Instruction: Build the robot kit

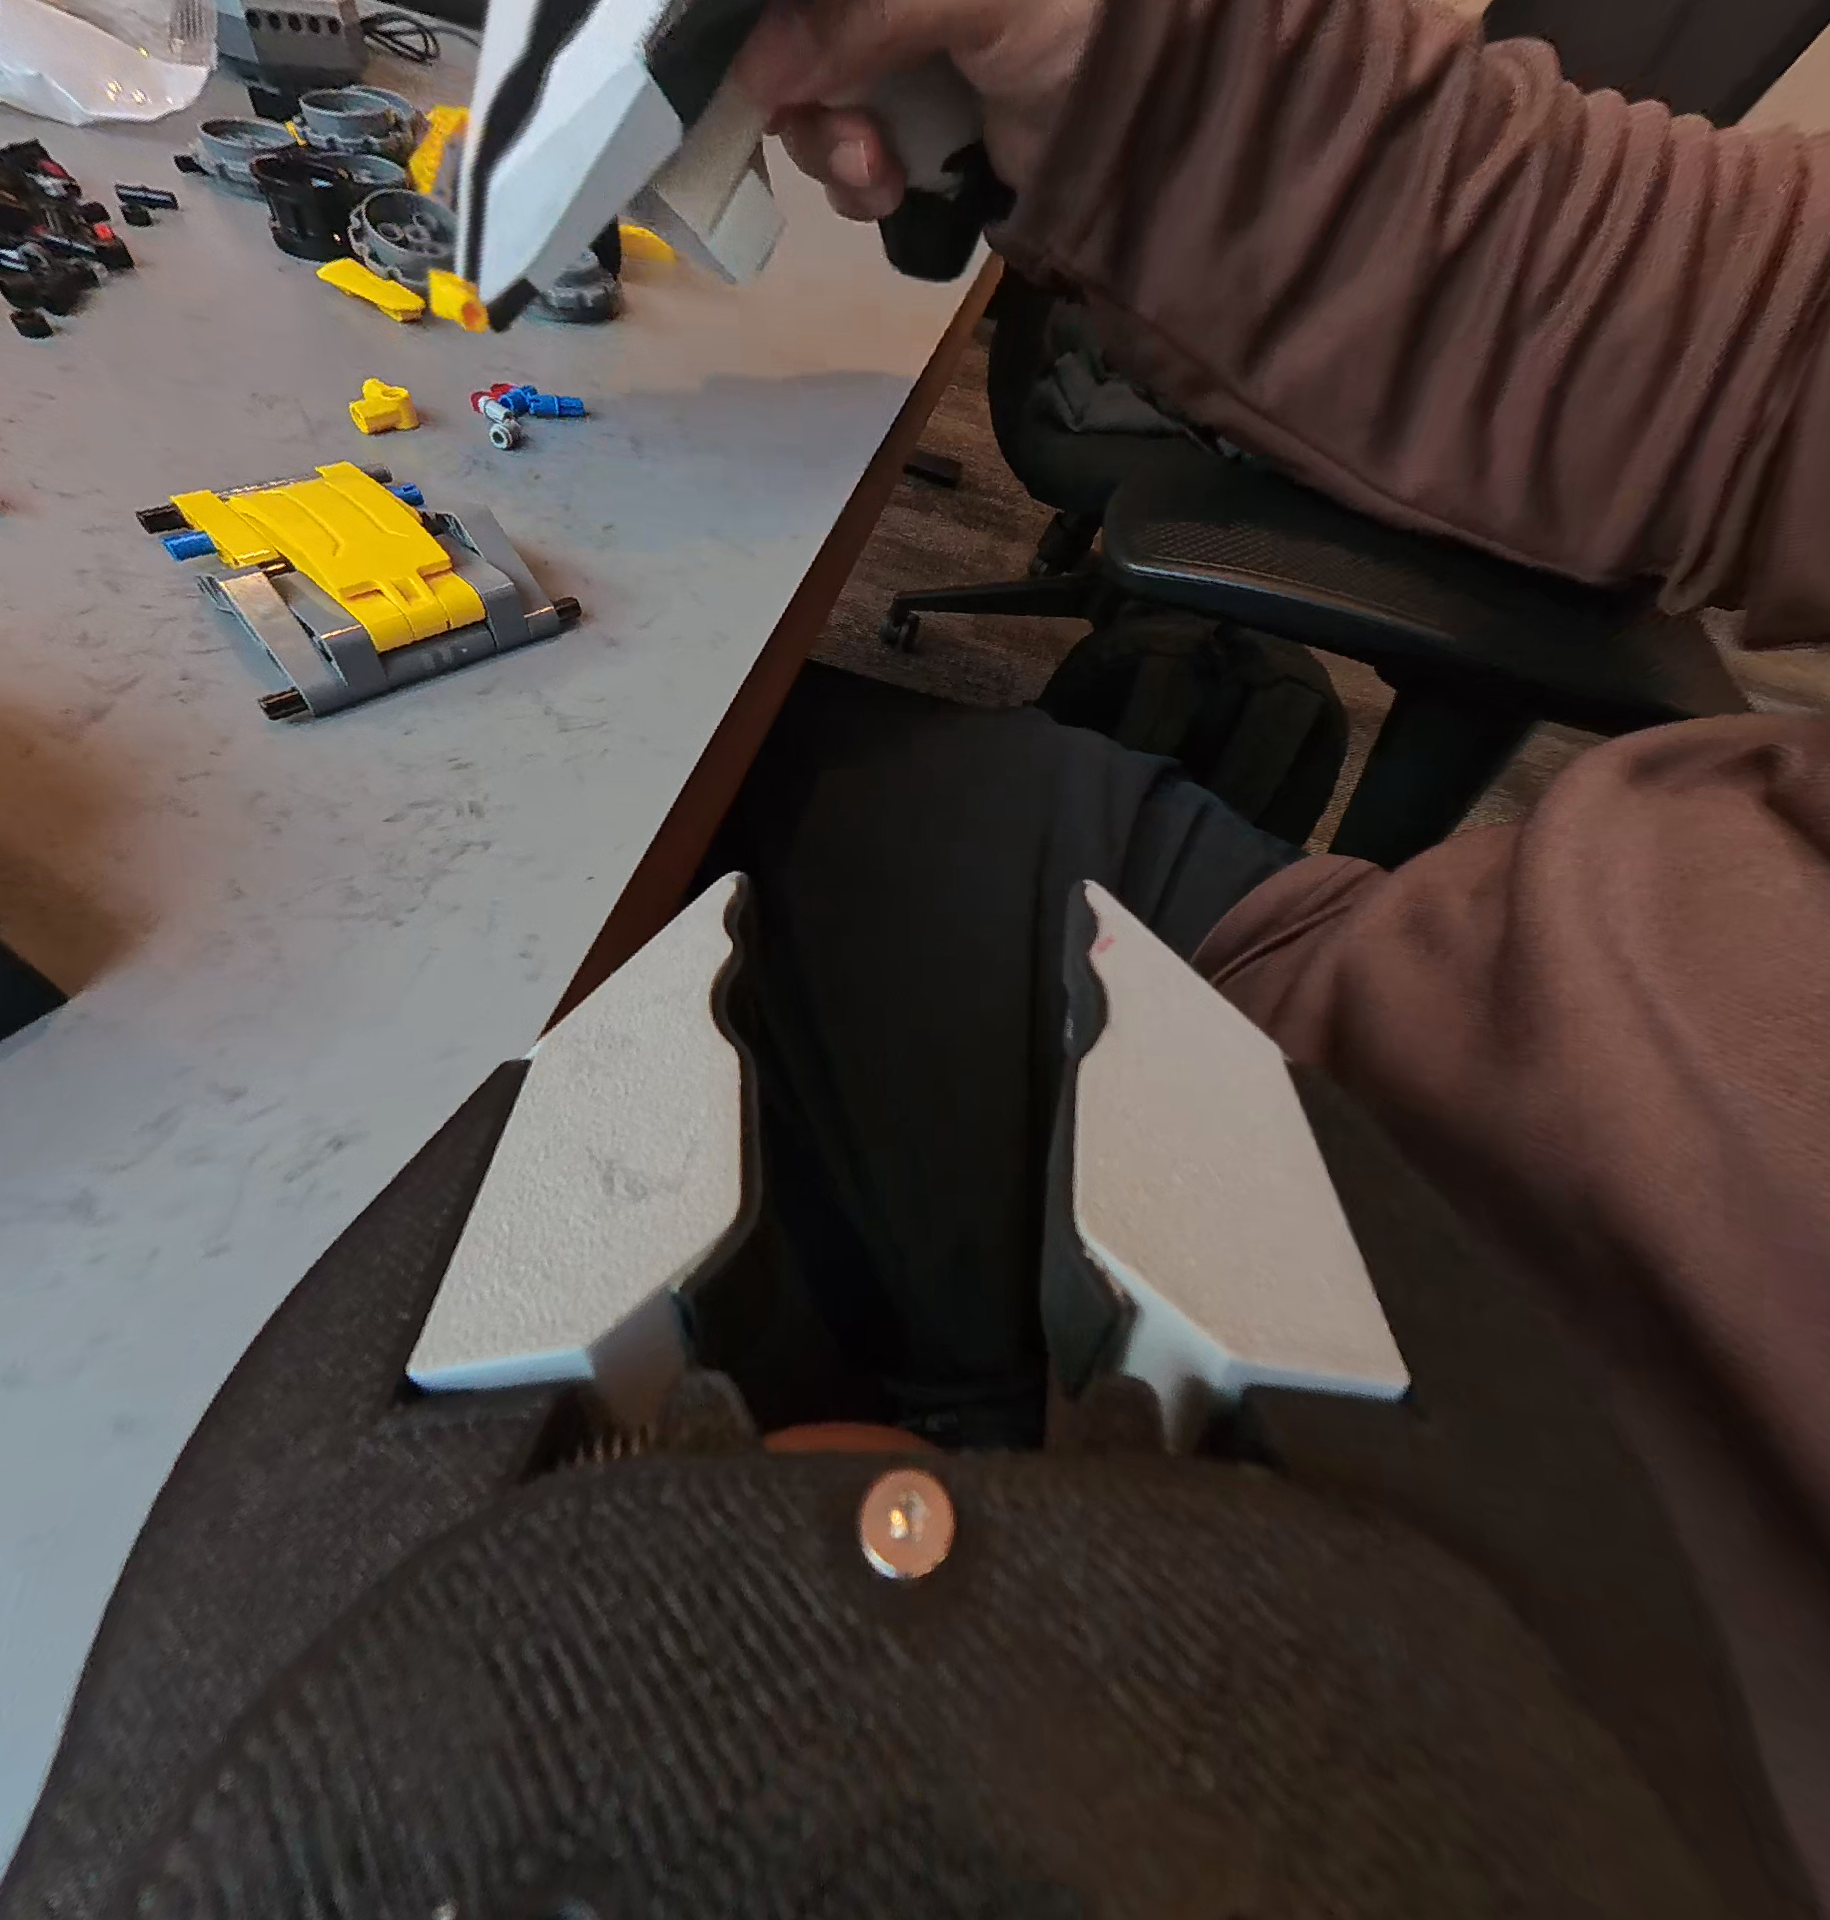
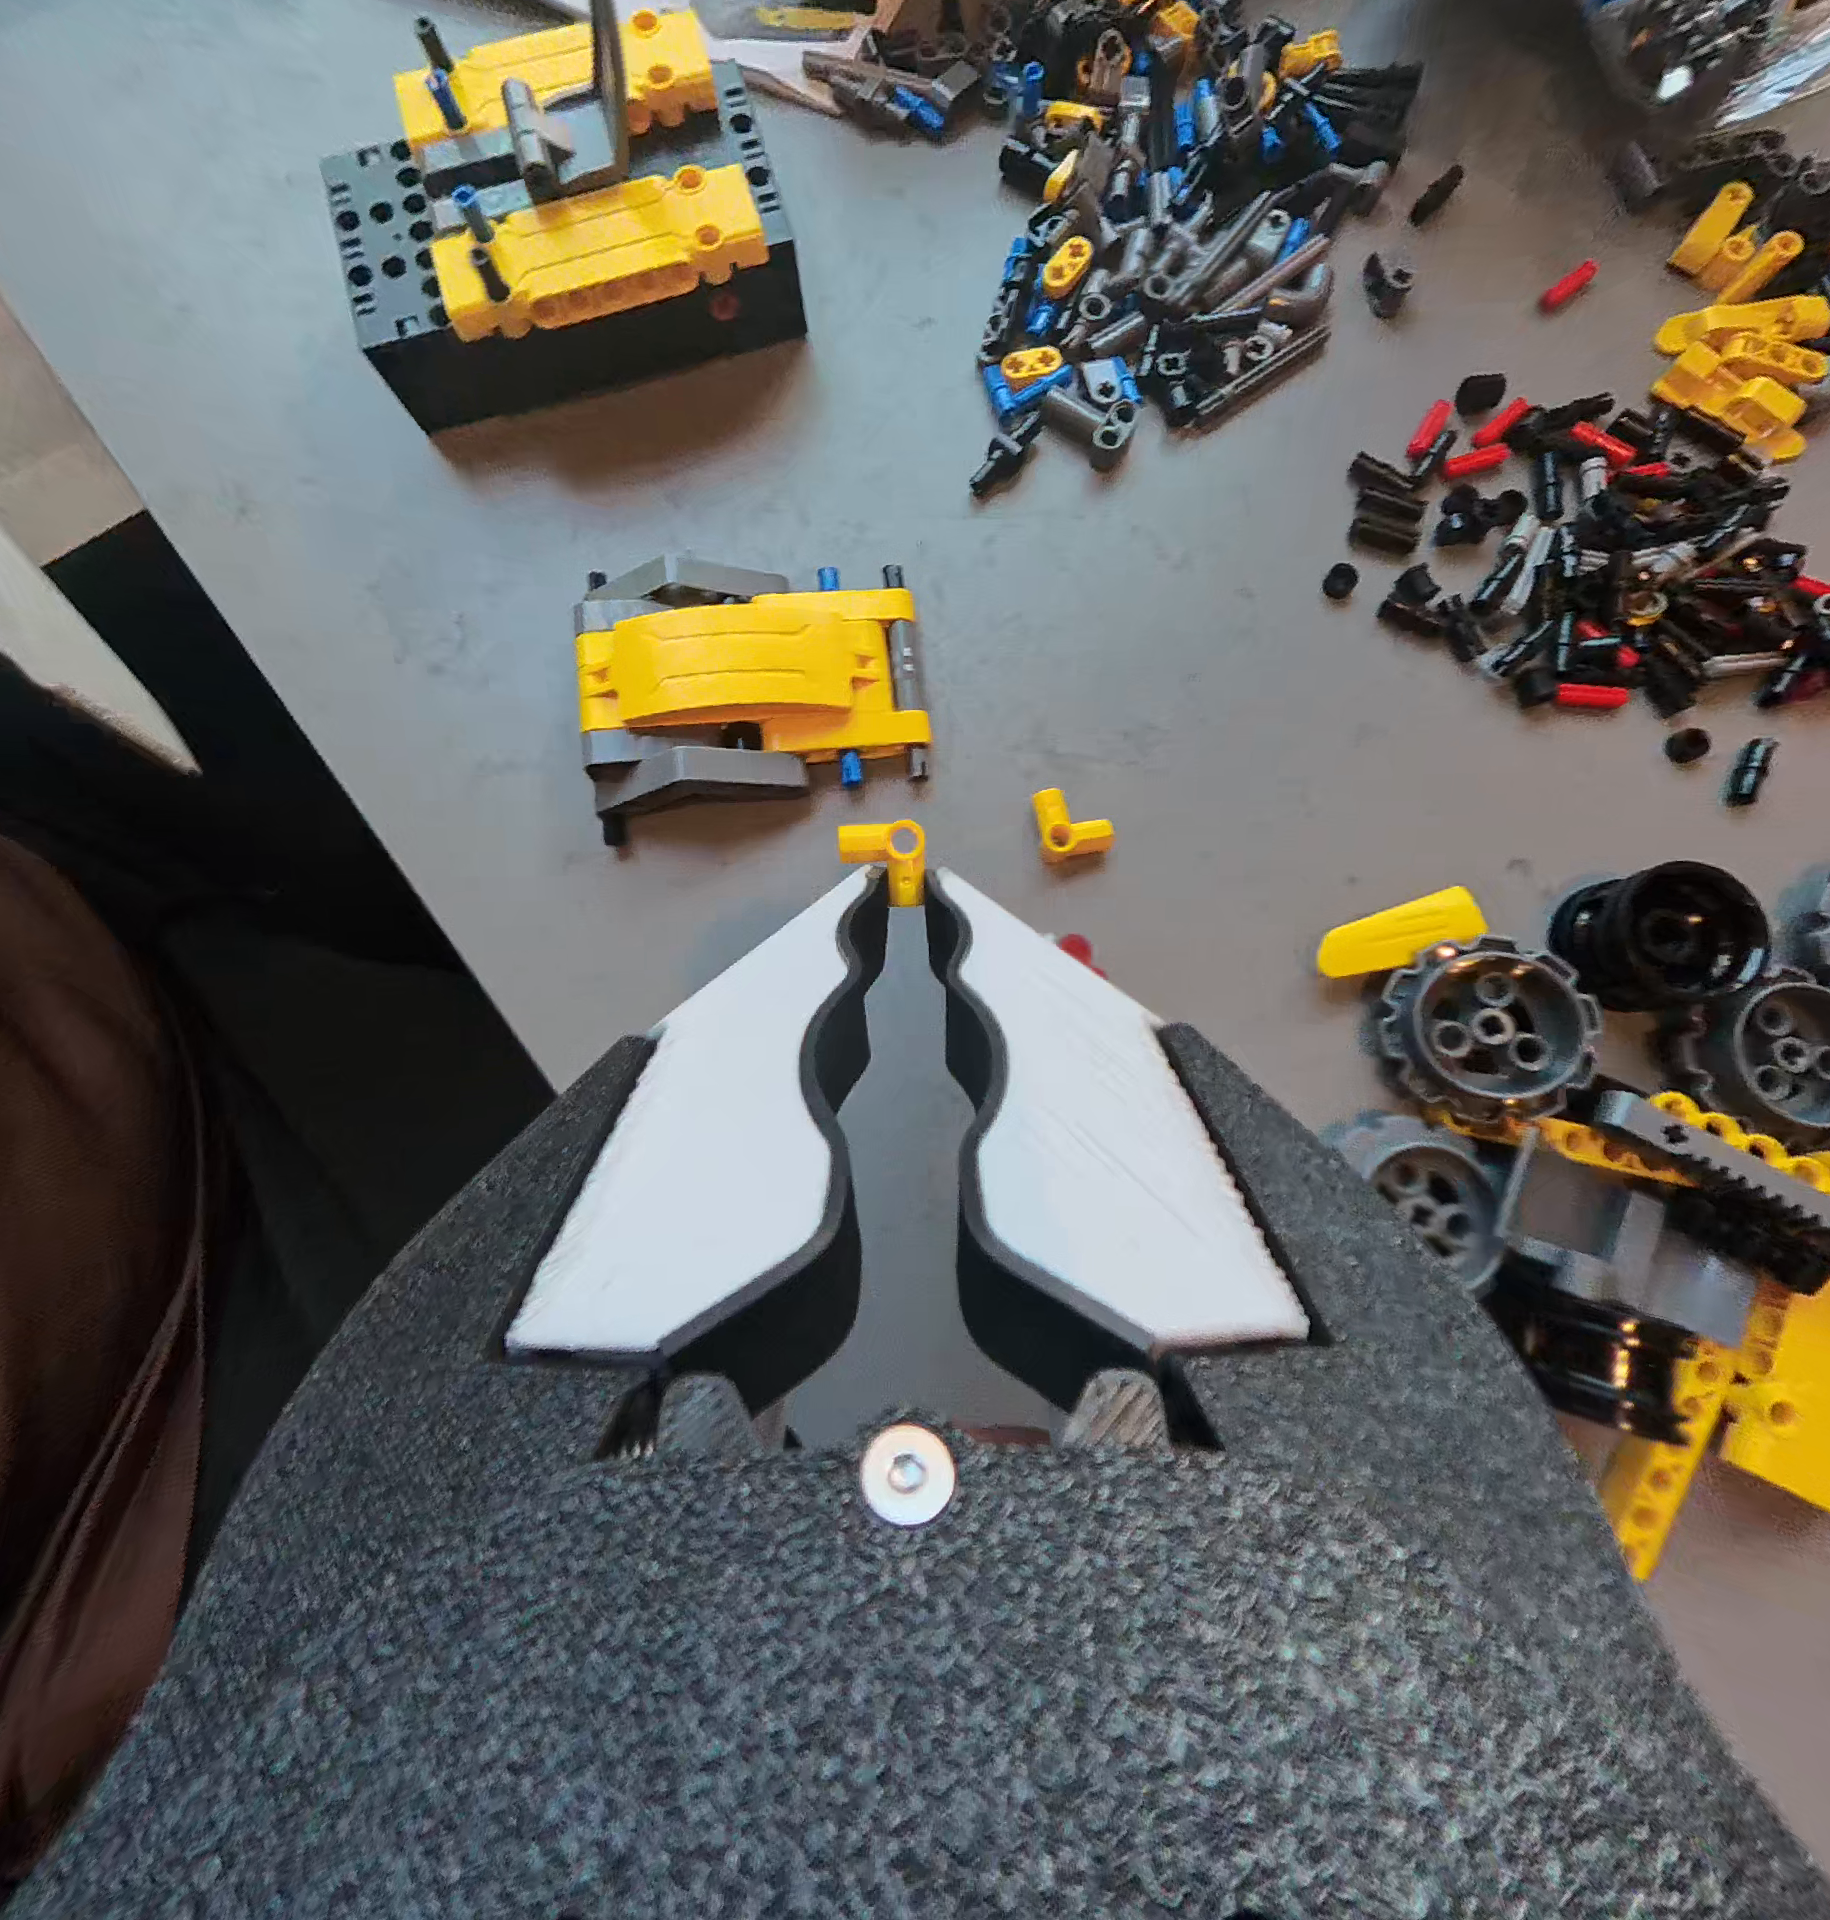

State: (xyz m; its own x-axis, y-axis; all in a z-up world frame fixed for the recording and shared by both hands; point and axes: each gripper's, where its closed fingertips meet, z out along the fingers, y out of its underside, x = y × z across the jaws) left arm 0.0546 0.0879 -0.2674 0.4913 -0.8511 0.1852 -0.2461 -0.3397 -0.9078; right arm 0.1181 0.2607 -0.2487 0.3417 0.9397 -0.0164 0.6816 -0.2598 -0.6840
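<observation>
- While the right gripper [image 2: 903, 883] pinches a small yellow connector [image 2: 898, 854] at centre frame, a yellow-and-grey assembly [image 2: 750, 681] lies just above on the bench [image 2: 267, 436].
- Left gripper [image 1: 906, 914] hangs released and empty off the bench edge, lower centre.

We log the left gripper [image 1: 906, 904] with its white fingers [image 1: 599, 1174] spread wide apart and nothing between them, angled out past the table edge over our lap, beside our own brown-sleeved forearm [image 1: 1576, 1195]. Our right hand [image 1: 890, 94] wraps the handle of the right gripper [image 2: 903, 883], sleeve drawn to the wrist, nose tilted downward. Its fingers [image 2: 724, 1122] are nearly together, the tips pinching a small yellow connector [image 2: 895, 852] that sticks out beyond them.
</observation>
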